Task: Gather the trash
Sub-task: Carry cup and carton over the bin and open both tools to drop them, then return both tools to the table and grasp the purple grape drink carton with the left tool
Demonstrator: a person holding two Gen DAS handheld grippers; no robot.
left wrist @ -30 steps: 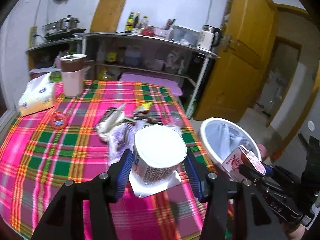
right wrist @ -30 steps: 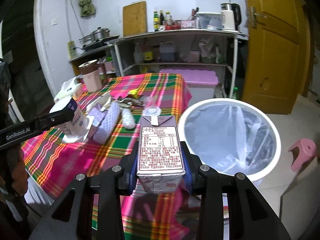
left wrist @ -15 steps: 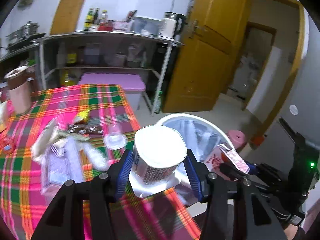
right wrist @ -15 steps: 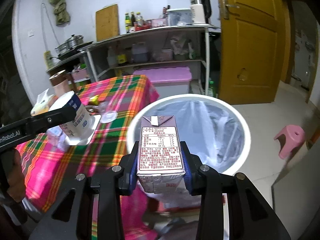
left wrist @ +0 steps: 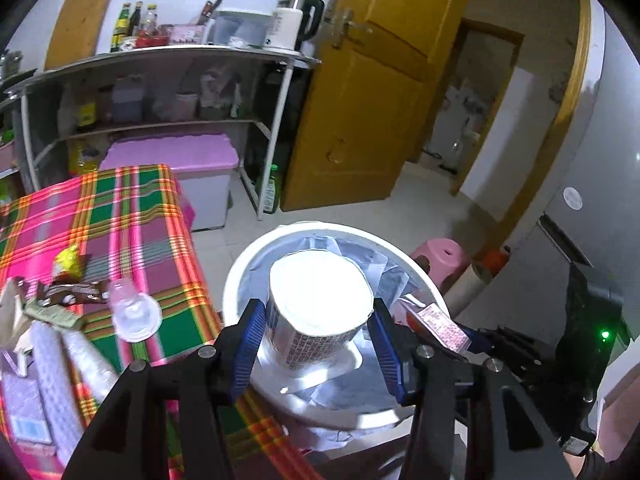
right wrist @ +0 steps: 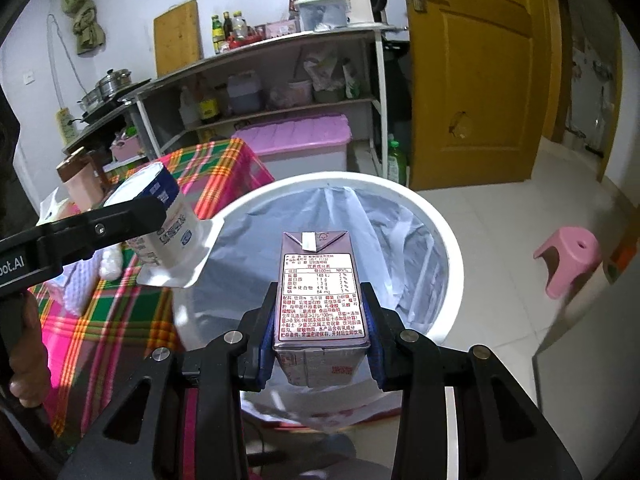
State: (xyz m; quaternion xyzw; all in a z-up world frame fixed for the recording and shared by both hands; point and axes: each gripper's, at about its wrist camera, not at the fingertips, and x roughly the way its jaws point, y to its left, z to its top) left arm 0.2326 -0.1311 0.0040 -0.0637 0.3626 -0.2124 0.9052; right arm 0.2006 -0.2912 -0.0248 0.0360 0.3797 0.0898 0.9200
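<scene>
Trash bin (right wrist: 436, 220), white with a plastic liner, stands on the pale tiled floor just off the bench (left wrist: 132, 216) corner. Your left gripper (left wrist: 316, 344) clamps a yogurt cup (left wrist: 320, 304) over it; your right gripper (right wrist: 320, 340) clamps a purple milk carton (right wrist: 320, 296) there too. Bin depths stay hidden. Only the left view shows wrappers (left wrist: 72, 292) near the bench edge.

Both tongs (left wrist: 318, 340) now over bin (left wrist: 240, 276)
</scene>
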